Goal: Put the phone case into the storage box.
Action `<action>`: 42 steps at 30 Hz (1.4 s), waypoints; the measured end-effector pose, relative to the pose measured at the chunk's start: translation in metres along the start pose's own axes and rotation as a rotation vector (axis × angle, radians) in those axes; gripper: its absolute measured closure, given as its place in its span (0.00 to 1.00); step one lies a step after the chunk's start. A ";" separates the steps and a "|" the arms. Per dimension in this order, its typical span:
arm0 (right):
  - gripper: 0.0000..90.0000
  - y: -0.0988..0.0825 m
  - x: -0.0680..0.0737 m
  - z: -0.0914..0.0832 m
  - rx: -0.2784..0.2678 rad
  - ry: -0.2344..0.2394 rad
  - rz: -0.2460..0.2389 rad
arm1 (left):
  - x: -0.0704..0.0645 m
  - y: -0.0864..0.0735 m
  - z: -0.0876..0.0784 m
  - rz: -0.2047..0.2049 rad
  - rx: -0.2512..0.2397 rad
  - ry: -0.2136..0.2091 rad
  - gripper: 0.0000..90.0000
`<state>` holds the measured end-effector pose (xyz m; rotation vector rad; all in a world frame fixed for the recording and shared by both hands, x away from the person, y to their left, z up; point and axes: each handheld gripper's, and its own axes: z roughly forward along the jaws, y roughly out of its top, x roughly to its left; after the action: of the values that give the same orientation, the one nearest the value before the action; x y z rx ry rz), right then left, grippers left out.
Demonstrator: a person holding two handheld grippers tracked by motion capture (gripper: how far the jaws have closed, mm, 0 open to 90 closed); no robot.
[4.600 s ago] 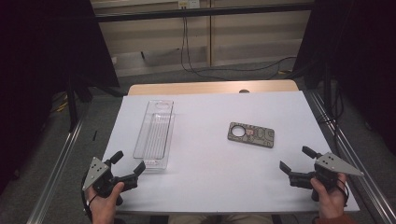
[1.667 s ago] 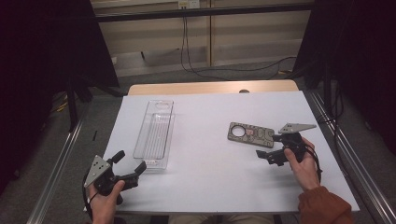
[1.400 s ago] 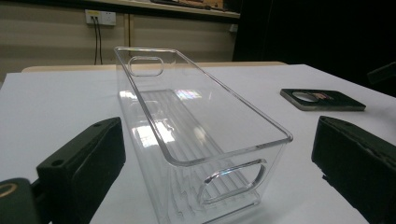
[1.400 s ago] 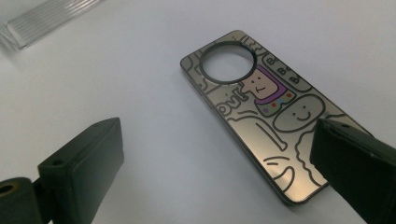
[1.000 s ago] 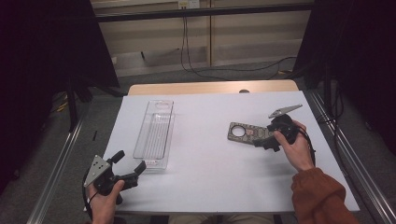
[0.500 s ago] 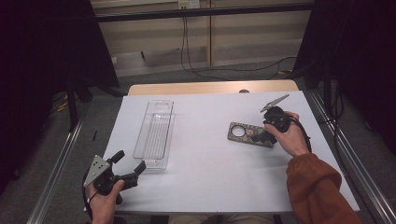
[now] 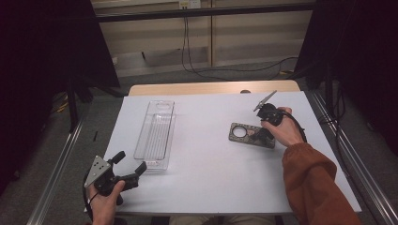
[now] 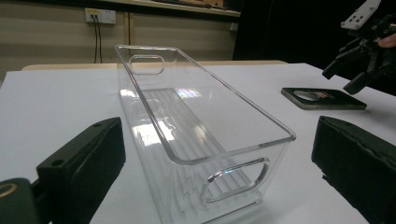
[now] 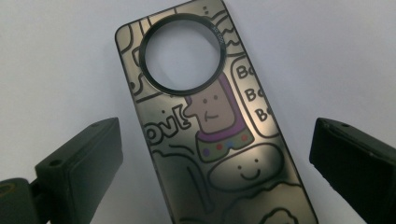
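A dark phone case [image 7: 248, 132] with a cartoon print and a round camera ring lies flat on the white table, right of centre. My right gripper [image 7: 259, 136] is tipped down over its near end. In the right gripper view the case [image 9: 219, 116] lies between the spread jaws of the right gripper [image 9: 215, 140], which is open with no contact showing. My left gripper [image 7: 130, 161] rests open at the front left, aimed at the near end of a clear plastic bin [image 7: 155, 136]. From the left gripper [image 8: 219, 154], the empty bin [image 8: 196, 116] stands just ahead.
The white table [image 7: 211, 173] has metal rails along both sides. Beyond its far edge are a wooden strip and cables on the floor. In the left gripper view the right gripper [image 8: 359, 70] hovers over the phone case [image 8: 322, 99].
My right gripper has travelled from the table's front right corner up and leftward to the phone case and tilted down over it. The left gripper has stayed put.
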<state>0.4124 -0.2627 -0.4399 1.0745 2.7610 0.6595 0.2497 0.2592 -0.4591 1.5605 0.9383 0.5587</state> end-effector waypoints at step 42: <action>0.09 0.016 0.008 0.036 0.218 0.007 -0.117 | 0.000 -0.001 0.001 0.000 0.008 -0.008 0.03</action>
<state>0.4249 -0.2340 -0.4651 0.9365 2.9277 0.3547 0.2503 0.2581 -0.4600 1.5689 0.9362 0.5488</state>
